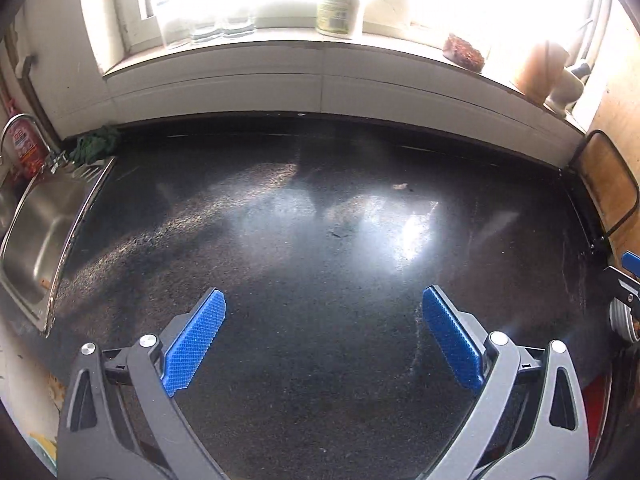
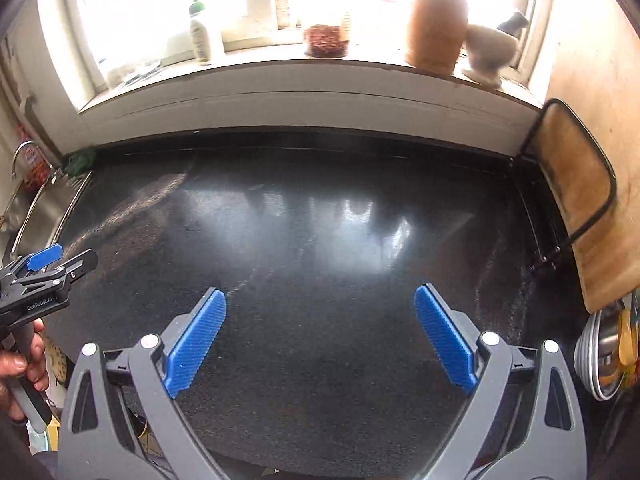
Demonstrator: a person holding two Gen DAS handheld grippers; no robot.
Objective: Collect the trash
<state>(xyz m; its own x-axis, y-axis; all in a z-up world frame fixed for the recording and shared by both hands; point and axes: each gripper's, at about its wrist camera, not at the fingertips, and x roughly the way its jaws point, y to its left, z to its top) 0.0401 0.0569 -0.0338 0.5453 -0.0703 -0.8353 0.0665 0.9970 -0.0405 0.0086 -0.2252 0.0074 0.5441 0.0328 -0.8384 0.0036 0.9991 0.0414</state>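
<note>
My left gripper (image 1: 324,300) is open and empty above a dark speckled countertop (image 1: 280,360). My right gripper (image 2: 320,300) is open and empty above the same countertop (image 2: 320,380). The left gripper also shows at the left edge of the right wrist view (image 2: 60,258), held in a hand. A tip of the right gripper shows at the right edge of the left wrist view (image 1: 632,264). A small pale scrap (image 1: 400,187) and a small dark fleck (image 1: 340,234) lie on the counter far ahead of the left gripper. No larger trash shows.
A steel sink (image 1: 40,232) with a tap (image 1: 12,128) lies left, a green cloth (image 1: 96,144) at its corner. The windowsill (image 2: 280,64) holds a bottle (image 2: 200,36), a jar (image 2: 326,40), a clay pot (image 2: 436,32) and a mortar (image 2: 488,52). A wooden board (image 2: 576,184) leans right, above stacked bowls (image 2: 604,352).
</note>
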